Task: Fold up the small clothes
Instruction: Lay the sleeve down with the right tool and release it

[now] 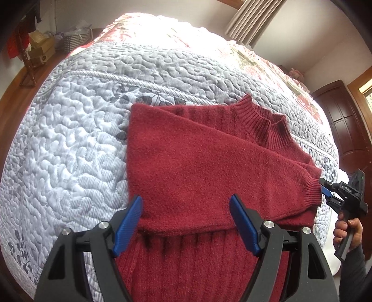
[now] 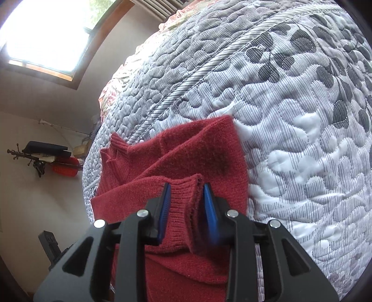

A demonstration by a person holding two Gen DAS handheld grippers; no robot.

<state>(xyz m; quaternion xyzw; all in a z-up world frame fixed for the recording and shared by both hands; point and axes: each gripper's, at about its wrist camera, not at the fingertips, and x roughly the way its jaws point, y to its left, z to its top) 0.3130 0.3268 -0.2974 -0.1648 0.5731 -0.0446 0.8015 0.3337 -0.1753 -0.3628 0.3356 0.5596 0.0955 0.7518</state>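
Folding stage: a dark red knit sweater [image 1: 204,162] lies on a quilted grey-and-white bedspread [image 1: 69,144], one sleeve [image 1: 255,167] laid across the chest from the far shoulder toward the right side.
Sweater position: on the grey-and-white part of the bedspread, its ribbed collar [image 1: 267,125] pointing toward the floral bedding [image 1: 267,62] further up the bed; the ribbed lower body runs down under the left gripper.
Left gripper [image 1: 186,223]: blue-padded fingers spread wide, hovering just above the sweater at the level where the folded sleeve's lower edge crosses the ribbed body; nothing between the pads.
Right gripper [image 2: 187,209]: fingers drawn in on the sleeve's ribbed cuff [image 2: 183,197], the bunched knit sitting between the two blue pads; the right-hand pad is blurred, so how firmly it presses is hard to judge.
Right gripper seen from the left wrist view: at the sweater's right edge, its tips at the cuff, with the person's hand [image 1: 346,230] wrapped around the handle.
Sleeve: stretched diagonally over the chest, the cuff reaching the sweater's right edge.
Surroundings: a curtain [image 1: 251,21] and a dark wooden door [image 1: 344,125] beyond the bed; a window [image 2: 46,32] in the right wrist view.
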